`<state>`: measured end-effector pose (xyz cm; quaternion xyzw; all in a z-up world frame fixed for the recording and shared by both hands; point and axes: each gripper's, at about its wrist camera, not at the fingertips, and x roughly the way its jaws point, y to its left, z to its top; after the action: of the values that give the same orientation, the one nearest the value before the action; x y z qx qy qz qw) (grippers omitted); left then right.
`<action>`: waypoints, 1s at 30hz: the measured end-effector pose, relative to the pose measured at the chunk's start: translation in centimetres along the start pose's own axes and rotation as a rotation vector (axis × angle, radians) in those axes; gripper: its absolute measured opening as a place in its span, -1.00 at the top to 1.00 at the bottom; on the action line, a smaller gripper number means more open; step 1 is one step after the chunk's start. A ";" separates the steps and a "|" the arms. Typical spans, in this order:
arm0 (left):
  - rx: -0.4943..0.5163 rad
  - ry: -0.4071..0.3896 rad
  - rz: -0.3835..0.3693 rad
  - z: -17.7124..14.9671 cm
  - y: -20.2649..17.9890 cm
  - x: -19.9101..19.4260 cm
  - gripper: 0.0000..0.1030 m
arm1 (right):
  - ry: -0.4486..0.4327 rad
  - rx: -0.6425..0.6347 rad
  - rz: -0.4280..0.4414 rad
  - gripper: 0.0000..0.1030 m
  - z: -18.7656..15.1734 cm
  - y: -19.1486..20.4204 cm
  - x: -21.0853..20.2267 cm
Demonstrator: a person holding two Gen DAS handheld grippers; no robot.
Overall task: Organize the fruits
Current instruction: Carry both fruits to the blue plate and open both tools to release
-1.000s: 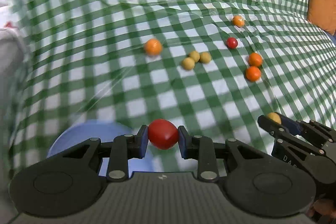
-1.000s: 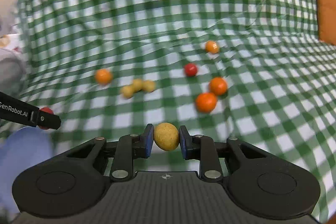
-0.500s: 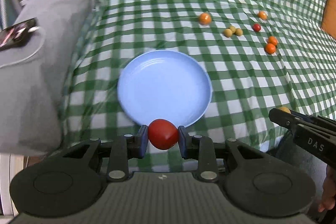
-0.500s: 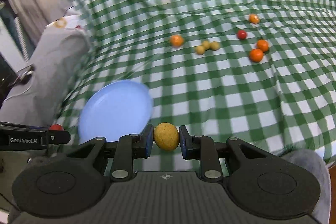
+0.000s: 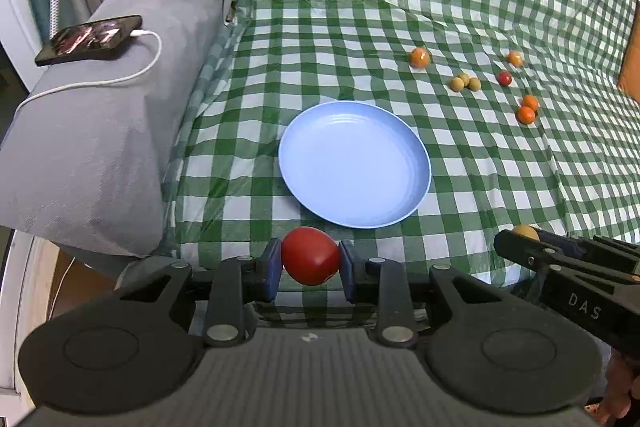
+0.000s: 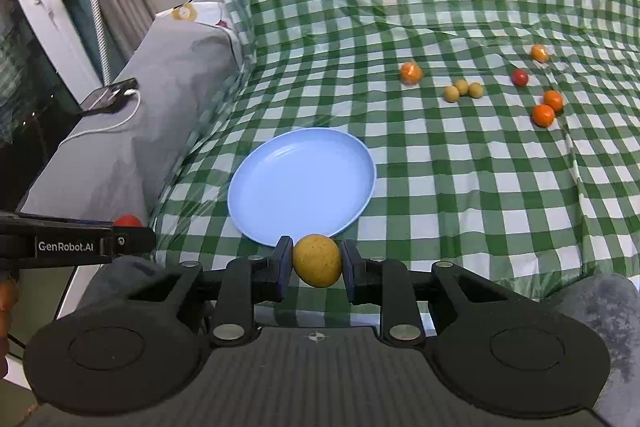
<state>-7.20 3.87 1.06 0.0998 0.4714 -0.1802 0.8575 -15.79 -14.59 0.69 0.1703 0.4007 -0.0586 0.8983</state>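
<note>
My left gripper (image 5: 311,263) is shut on a red tomato (image 5: 311,261), held above the near edge of the green checked cloth, just short of an empty blue plate (image 5: 354,163). My right gripper (image 6: 316,261) is shut on a yellow round fruit (image 6: 317,259), near the plate's front rim (image 6: 280,241). Each gripper shows at the edge of the other's view. Loose fruits lie far right: an orange one (image 5: 419,57), three yellow ones (image 5: 464,82), a small red one (image 5: 504,78) and two orange ones (image 5: 527,109).
A grey cushion (image 5: 100,131) lies left of the cloth, with a phone (image 5: 89,39) and white cable on top. Curtains and a window frame (image 6: 60,7) stand at the far left. An orange pillow (image 5: 630,67) sits at the right edge.
Both grippers have pulled back and up from the fruit cluster toward the near edge, each still holding its fruit. The blue plate and grey cushion have come into view.
</note>
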 end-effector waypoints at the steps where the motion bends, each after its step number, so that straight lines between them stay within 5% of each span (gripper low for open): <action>1: -0.005 0.000 0.000 0.0 0.2 0.0 0.36 | 0.003 -0.003 0.000 0.48 0.0 0.1 0.0; 30: 0.007 0.049 0.008 4.3 -0.1 6.0 0.36 | 0.062 0.002 -0.002 0.47 3.4 -0.4 5.0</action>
<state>-1.03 1.02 -1.68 0.1091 0.4914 -0.1759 0.8460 -10.14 -15.97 -1.03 0.1727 0.4284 -0.0545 0.8853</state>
